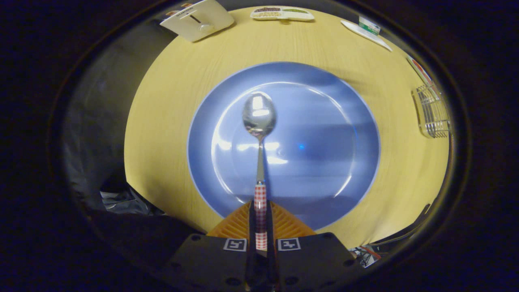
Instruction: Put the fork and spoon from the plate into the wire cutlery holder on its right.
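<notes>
My gripper [260,209] is shut on the spoon [259,138], both fingers pressing its red-and-white checked handle. The shiny bowl of the spoon points straight ahead, over the middle of the blue plate [324,178]. The plate lies on a round light-wood table just beyond the fingers. The wire cutlery holder [432,115] stands on the table to the right of the plate, apart from it. Whether the spoon touches the plate or hangs above it I cannot tell.
A cream toaster [198,18] sits at the table's far left edge. A white tray with food [282,13] lies at the far edge. White packets [367,29] lie at the far right. Dark cloth and crumpled plastic [125,200] lie left of the table.
</notes>
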